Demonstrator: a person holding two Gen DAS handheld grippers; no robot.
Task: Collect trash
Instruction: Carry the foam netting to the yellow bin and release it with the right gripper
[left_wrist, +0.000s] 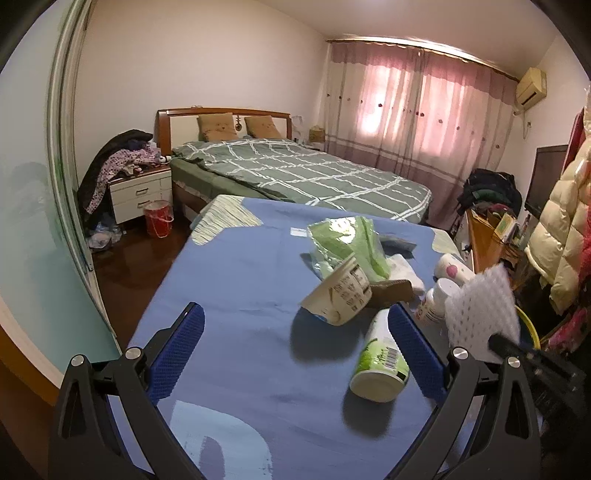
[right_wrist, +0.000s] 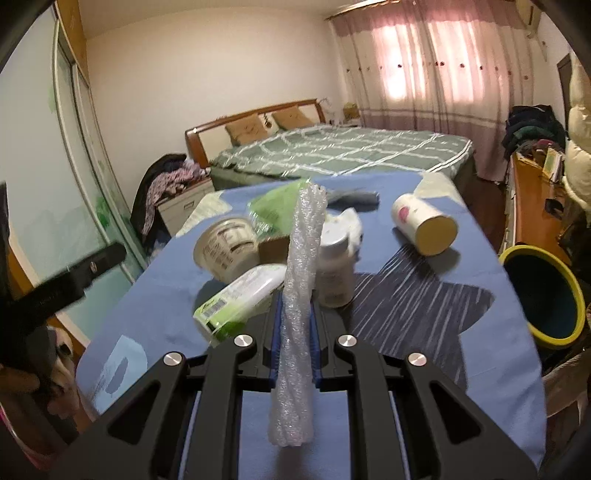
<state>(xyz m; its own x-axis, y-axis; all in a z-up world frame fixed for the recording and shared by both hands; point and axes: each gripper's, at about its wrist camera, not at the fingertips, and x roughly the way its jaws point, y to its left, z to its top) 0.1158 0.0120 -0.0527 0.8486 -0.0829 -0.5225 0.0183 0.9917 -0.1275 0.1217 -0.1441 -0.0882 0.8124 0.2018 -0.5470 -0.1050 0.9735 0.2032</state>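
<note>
A strip of bubble wrap (right_wrist: 301, 284) was held upright, pinched between the closed jaws of the right gripper (right_wrist: 295, 314), above the blue cloth (right_wrist: 424, 369). Its lower end was cut off by the gripper body. Behind it, a white bottle (right_wrist: 334, 269) was partly hidden. A green-labelled bottle (left_wrist: 382, 360) lay on its side just inside the right finger of the left gripper (left_wrist: 295, 334), whose jaws were spread wide with nothing held. A tilted paper cup (left_wrist: 341, 295), a green bag (left_wrist: 349, 240) and a pink-spotted tube (right_wrist: 424, 223) were seen nearby. A yellow-rimmed bin (right_wrist: 576, 295) was cut off beside the table.
</note>
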